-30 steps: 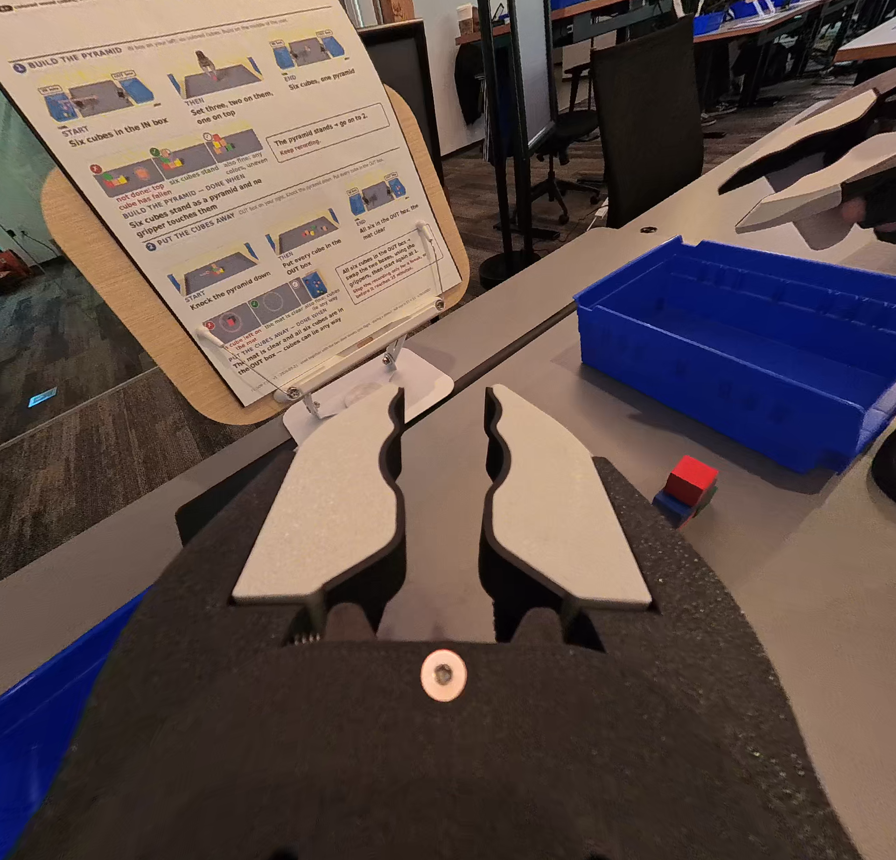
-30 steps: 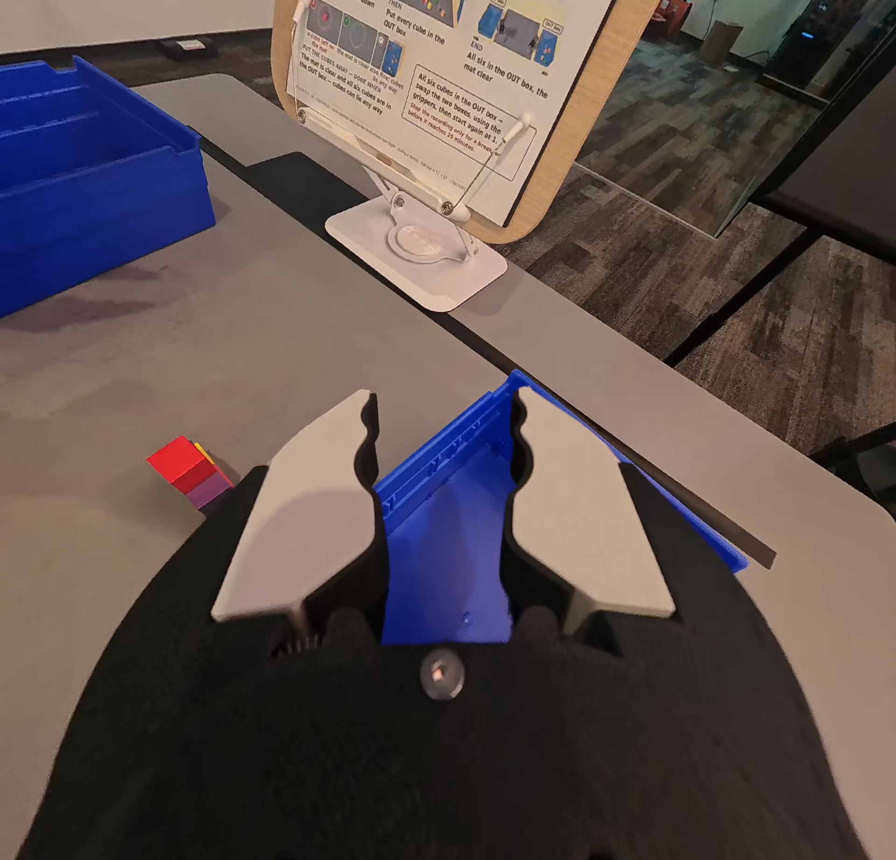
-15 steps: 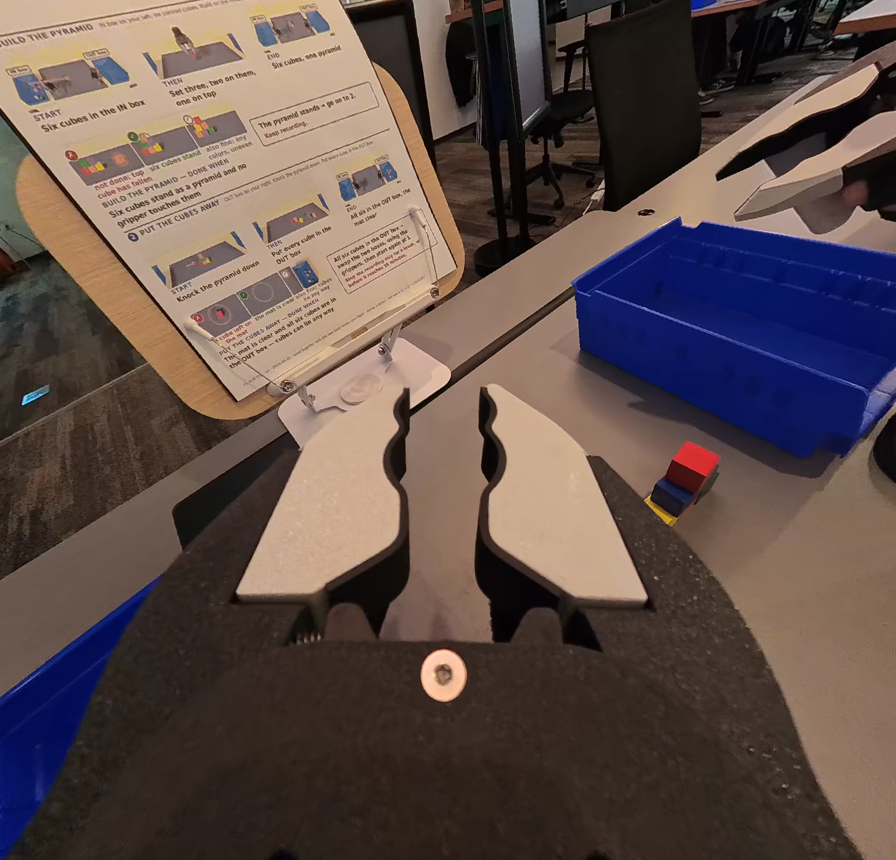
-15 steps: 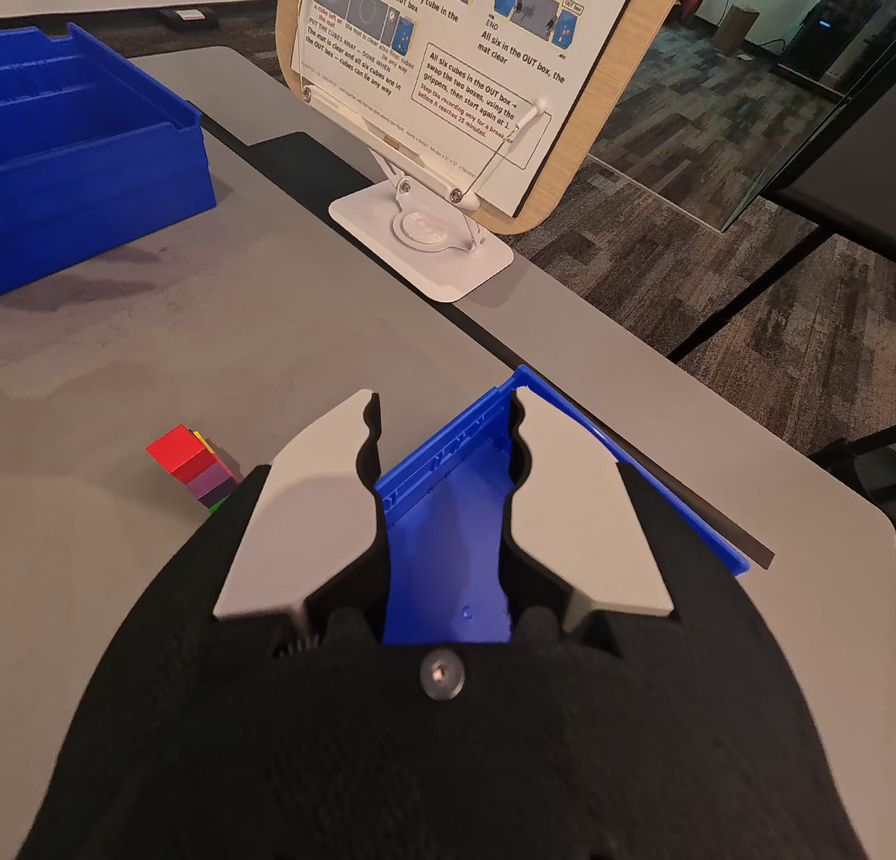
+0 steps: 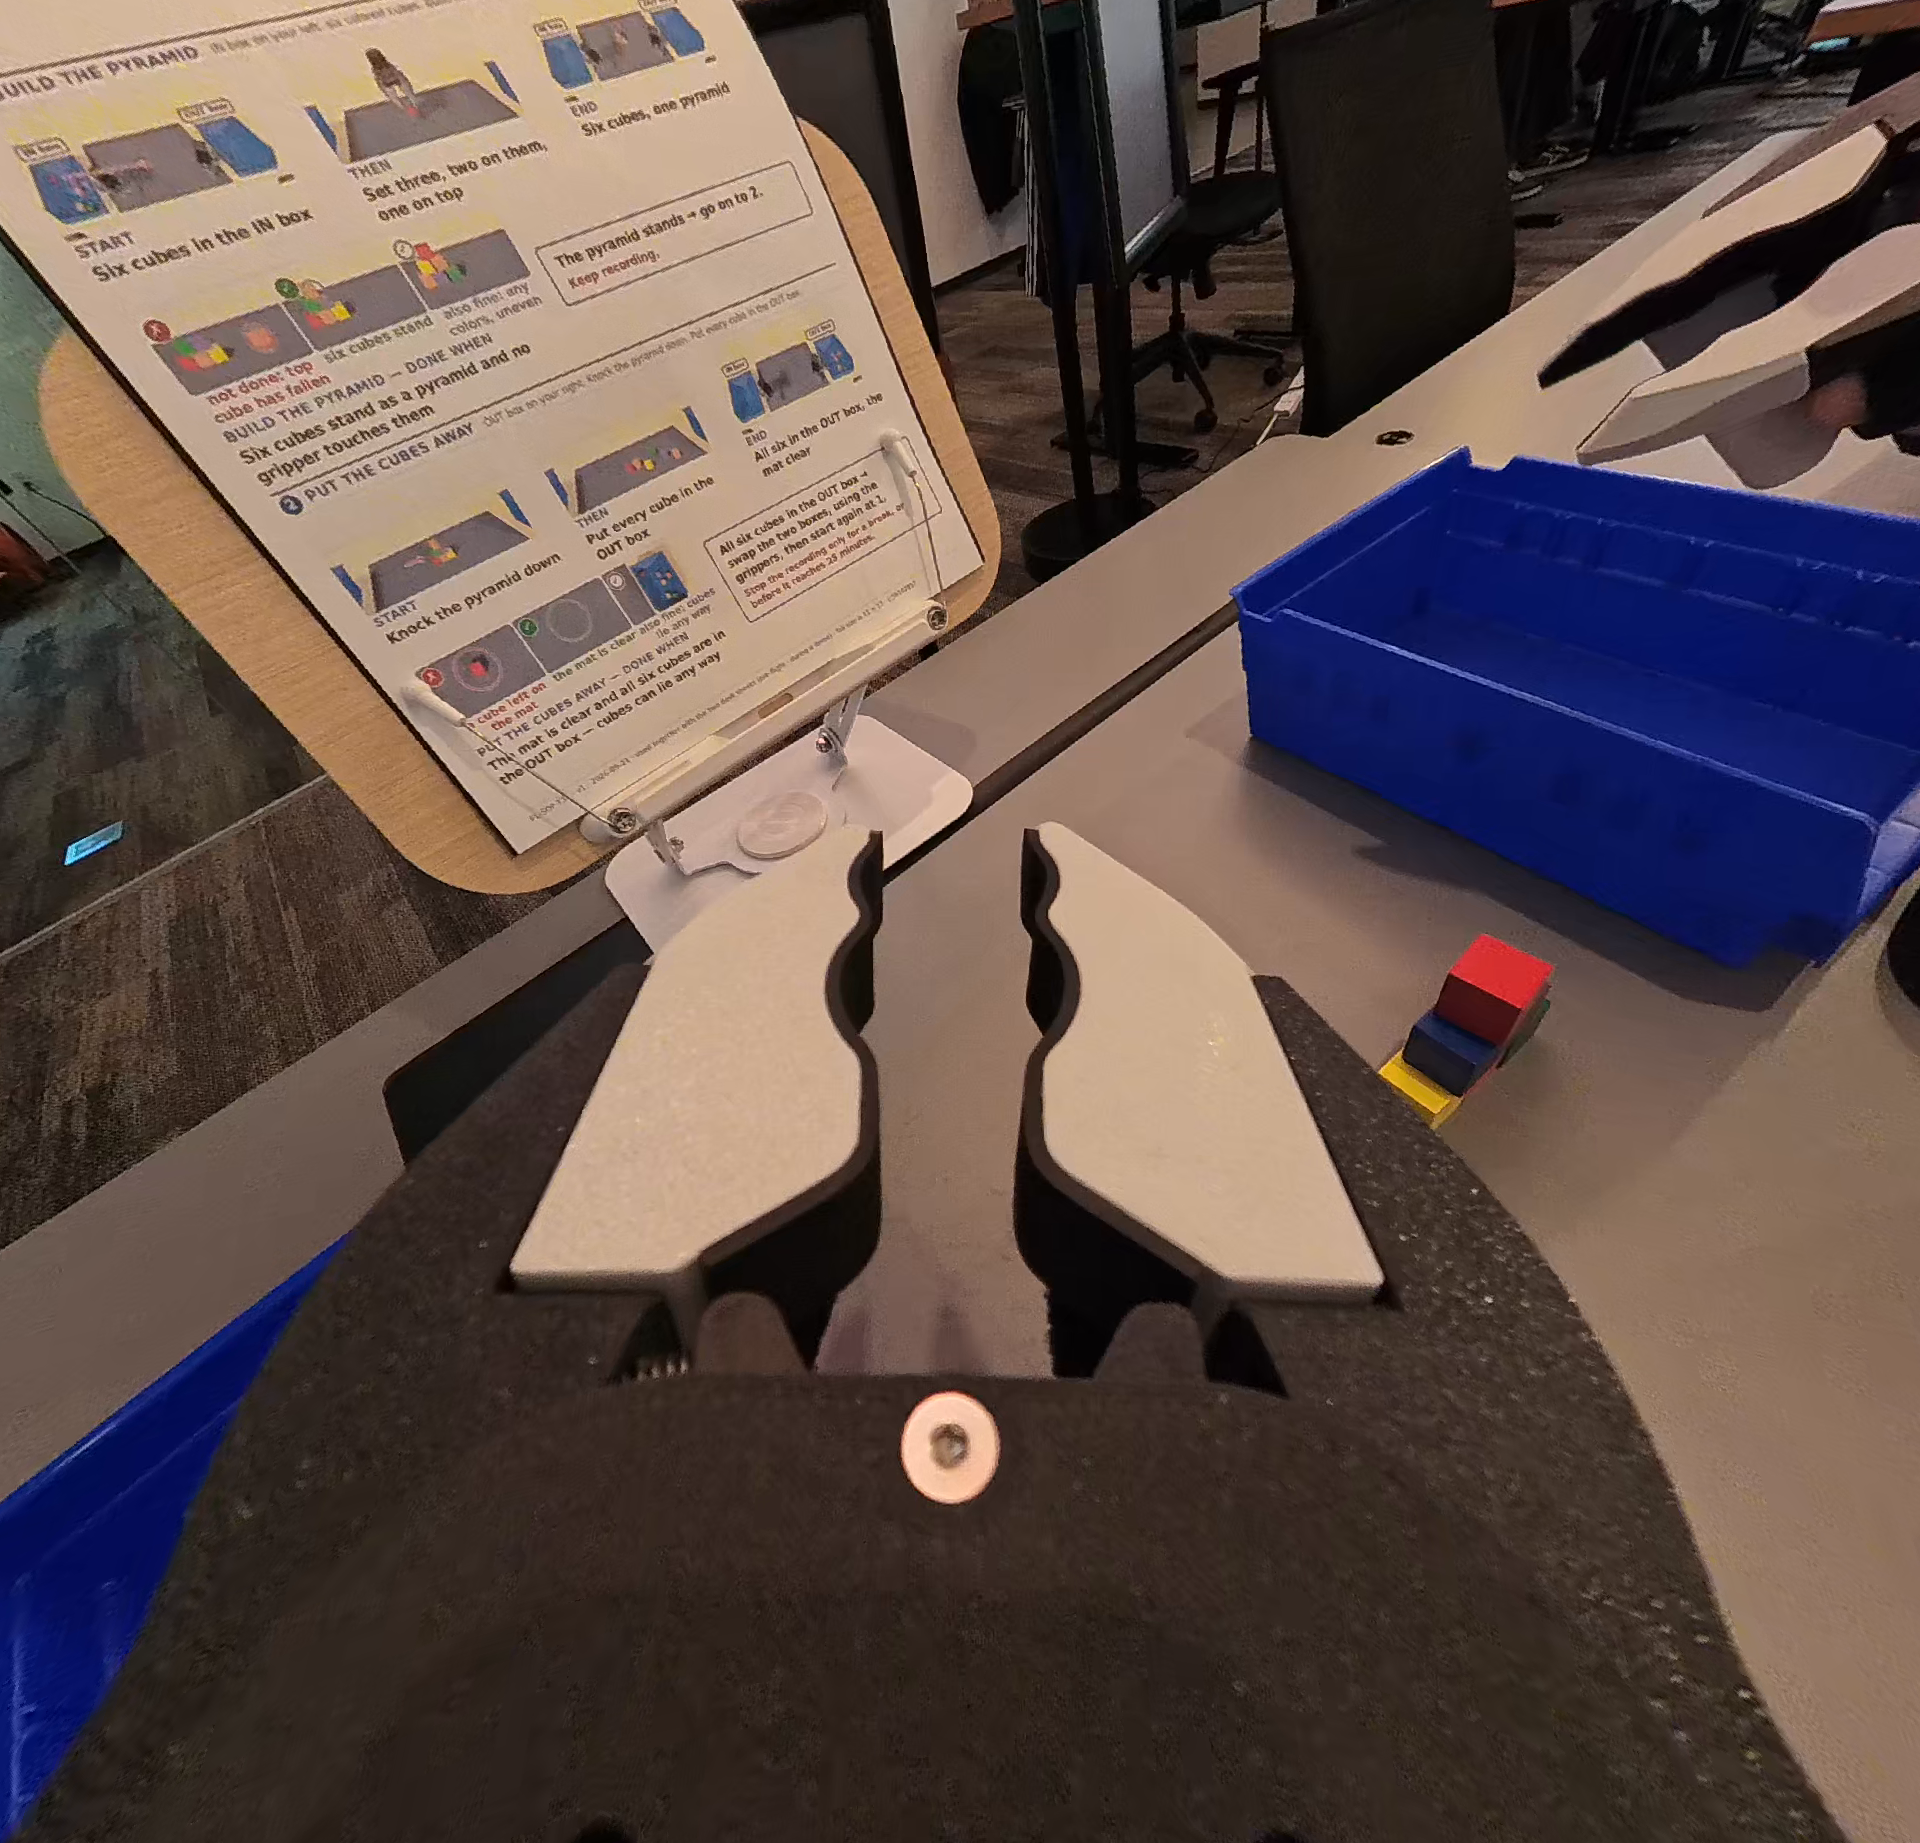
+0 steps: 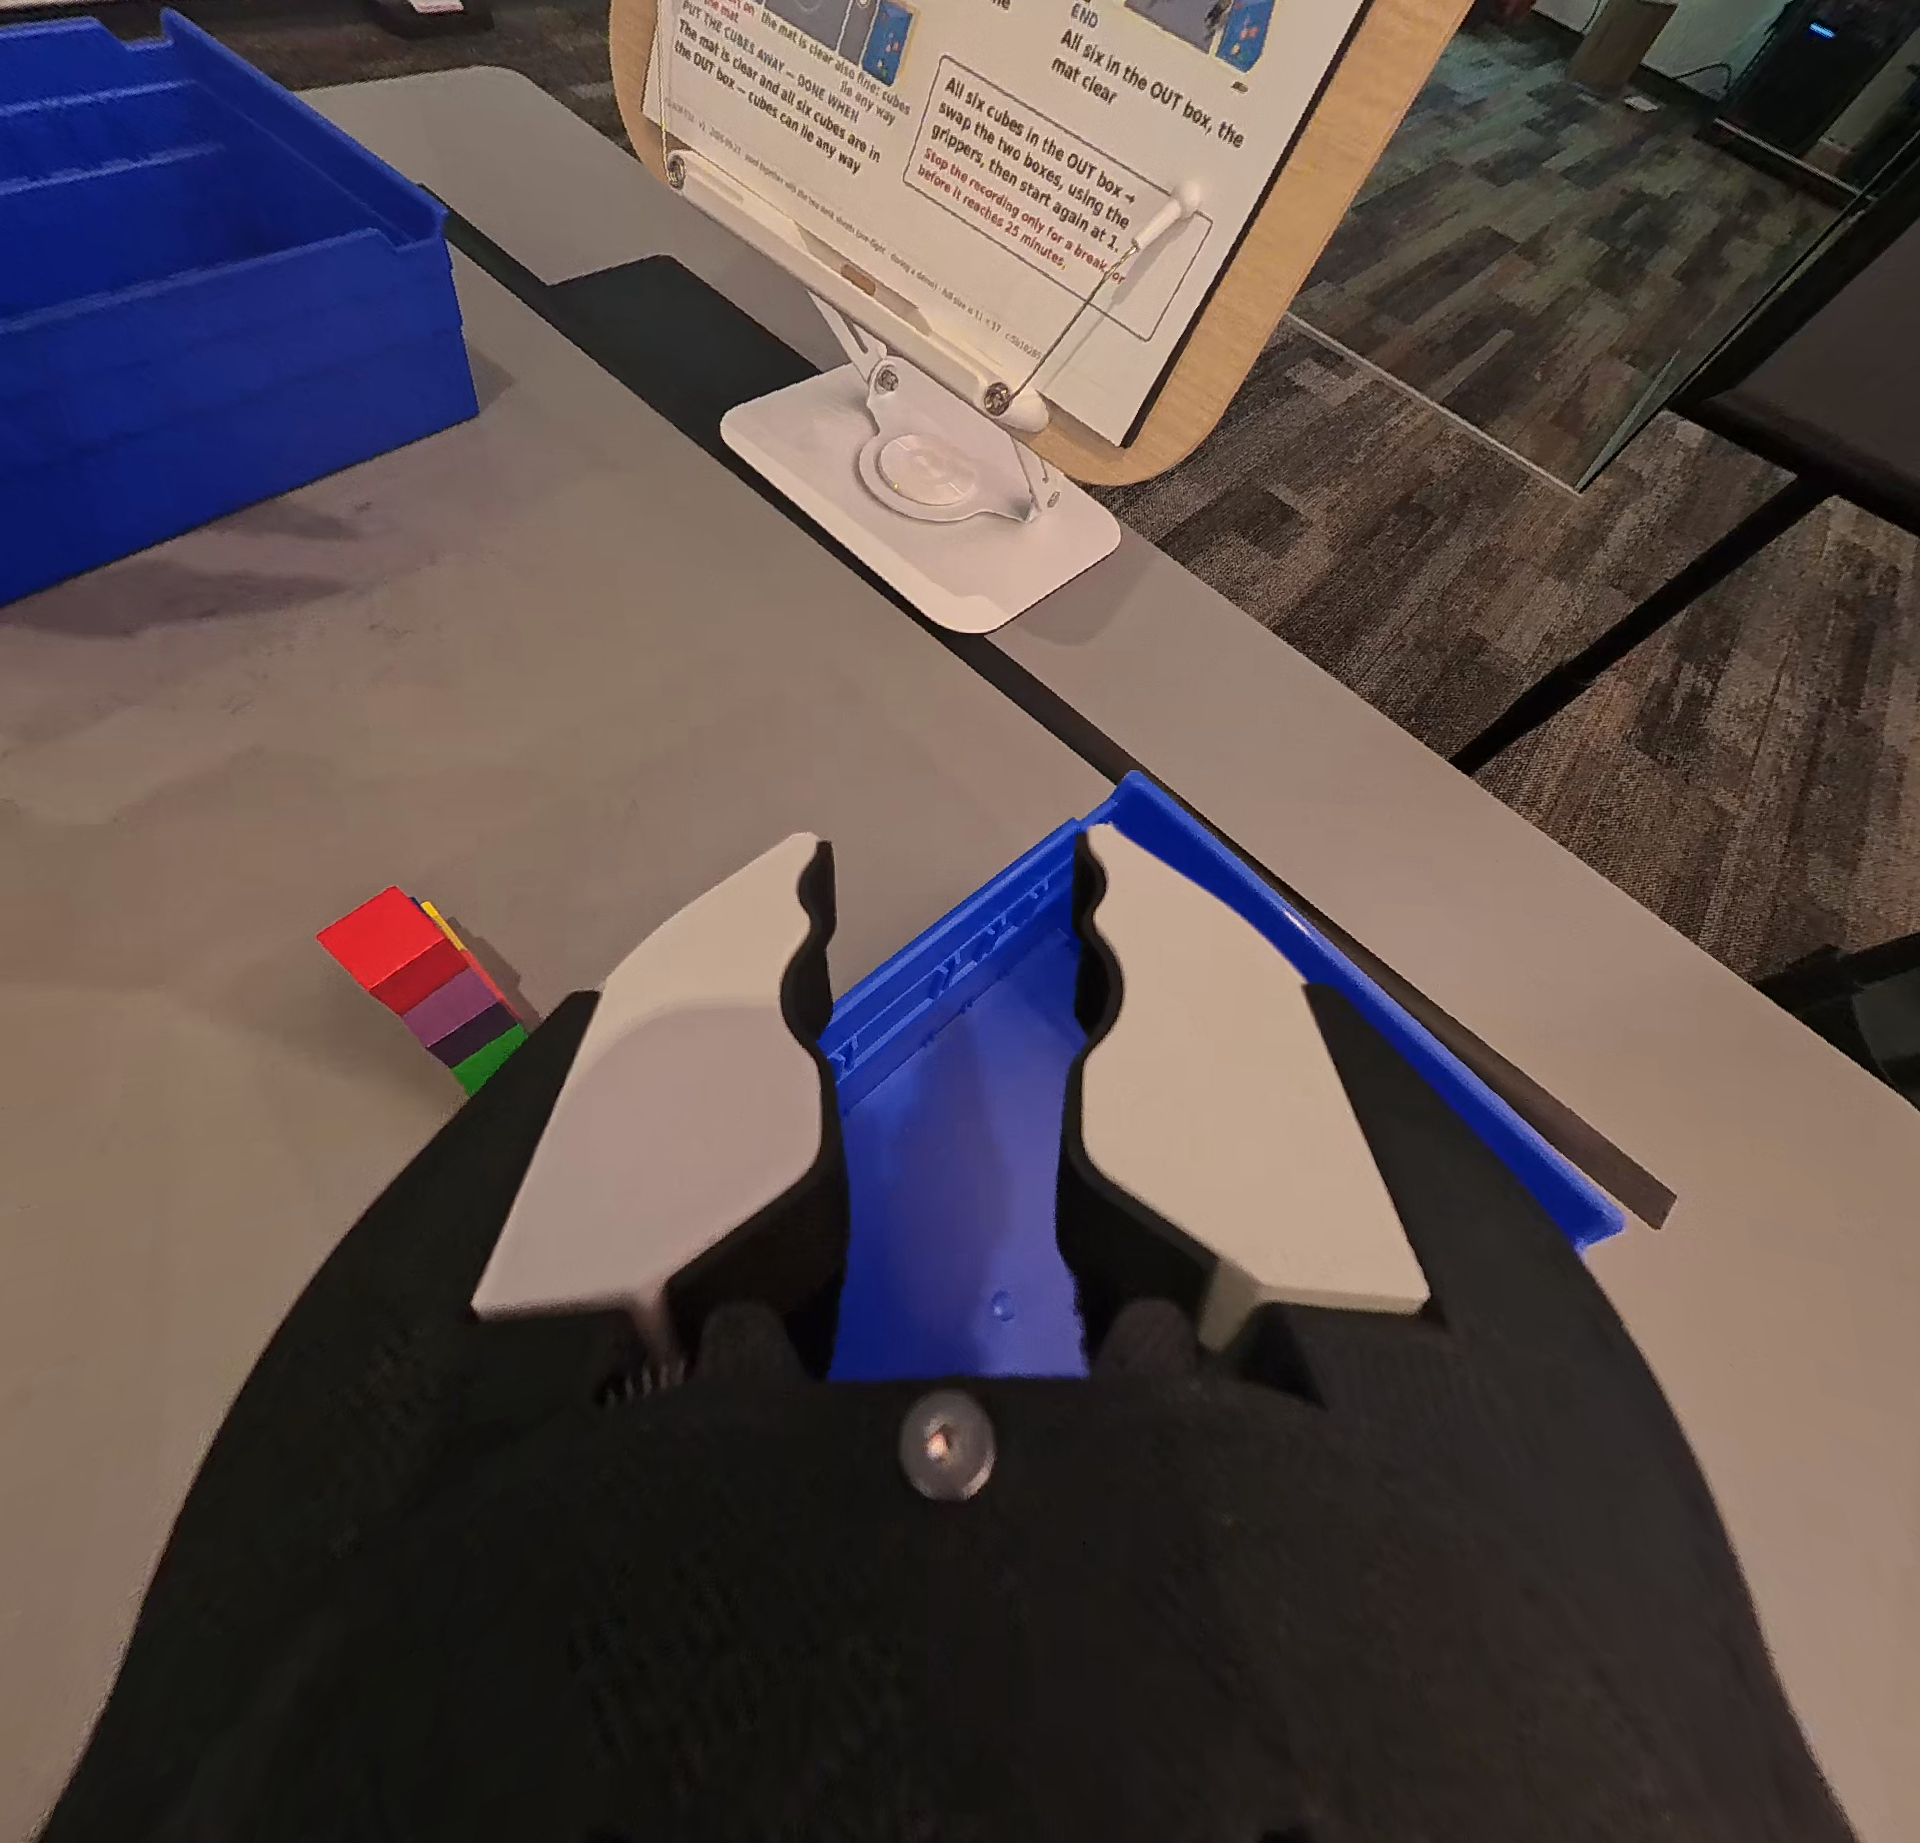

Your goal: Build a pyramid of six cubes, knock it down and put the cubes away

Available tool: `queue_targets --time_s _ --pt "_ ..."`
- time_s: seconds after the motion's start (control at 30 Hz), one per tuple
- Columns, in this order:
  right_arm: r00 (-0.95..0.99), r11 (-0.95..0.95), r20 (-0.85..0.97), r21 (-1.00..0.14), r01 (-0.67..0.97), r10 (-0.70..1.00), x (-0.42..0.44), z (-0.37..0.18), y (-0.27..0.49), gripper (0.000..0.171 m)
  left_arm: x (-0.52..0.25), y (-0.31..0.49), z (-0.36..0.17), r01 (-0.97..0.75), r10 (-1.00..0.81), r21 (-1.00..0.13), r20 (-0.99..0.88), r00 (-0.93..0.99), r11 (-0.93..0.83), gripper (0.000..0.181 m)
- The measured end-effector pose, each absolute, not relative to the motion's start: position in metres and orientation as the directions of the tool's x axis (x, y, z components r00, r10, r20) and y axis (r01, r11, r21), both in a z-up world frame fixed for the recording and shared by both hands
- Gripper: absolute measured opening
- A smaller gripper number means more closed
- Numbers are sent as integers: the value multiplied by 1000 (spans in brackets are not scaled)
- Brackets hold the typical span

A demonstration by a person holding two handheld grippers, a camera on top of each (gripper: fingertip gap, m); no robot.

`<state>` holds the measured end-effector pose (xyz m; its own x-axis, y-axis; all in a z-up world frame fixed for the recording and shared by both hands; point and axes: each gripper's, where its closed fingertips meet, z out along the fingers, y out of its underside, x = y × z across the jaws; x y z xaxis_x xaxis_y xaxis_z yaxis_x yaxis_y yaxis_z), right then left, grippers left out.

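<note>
1. Both cameras are tilting downward compared with a second ago: the instruction sheet (image 5: 447,359) on its white stand (image 6: 925,505) is sliding up in each view, and more of the pyramid (image 5: 1475,1024) is coming into sight, its yellow and green bottom cubes now showing.
2. Neither gripper is carrying anything. The left gripper (image 5: 951,858) is hovering over bare grey bench (image 5: 1143,837) with its fingers apart and nothing between them; the right gripper (image 6: 951,858) is hanging over the near blue bin (image 6: 1351,972), fingers likewise apart and empty.
3. The pyramid is standing on the bench between the two bins, just beside the far blue bin (image 5: 1579,681) in the left wrist view, and no finger is touching it.
4. My reading: building is looking finished, and the knock-down step is coming next.
5. The red cube (image 6: 390,946) is sitting on top, so the stack is pointing straight up. Its long axis, the bottom row, is running roughly from one bin toward the other, seen nearly end-on from both sides.
6. Not all six cubes are countable from here; some are hiding behind others.
</note>
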<state>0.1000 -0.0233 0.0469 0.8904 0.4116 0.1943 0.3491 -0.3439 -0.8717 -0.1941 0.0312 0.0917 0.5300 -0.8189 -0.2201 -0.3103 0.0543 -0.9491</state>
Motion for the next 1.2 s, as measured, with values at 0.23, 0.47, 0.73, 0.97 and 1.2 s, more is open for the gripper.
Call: queue_targets --time_s 0.23,0.47,0.73,0.97,1.2 --pt "889 -349 193 -869 351 415 100 45 -23 43 -192 30 89 -327 -823 -944 -229 520 56 24" --pt "885 -367 194 -857 363 423 99 39 -22 43 -193 30 89 -326 -822 -944 -227 522 54 23" --pt "882 -375 196 -850 371 428 98 37 -21 43 -191 30 88 -334 -826 -941 -229 516 53 23" --pt "882 -373 198 -850 372 428 98 38 -22 43 -191 30 86 -344 -826 -937 -234 513 52 23" --pt "876 -391 204 -834 390 437 98 36 -26 43 -191 28 84 -360 -831 -931 -239 503 50 22"
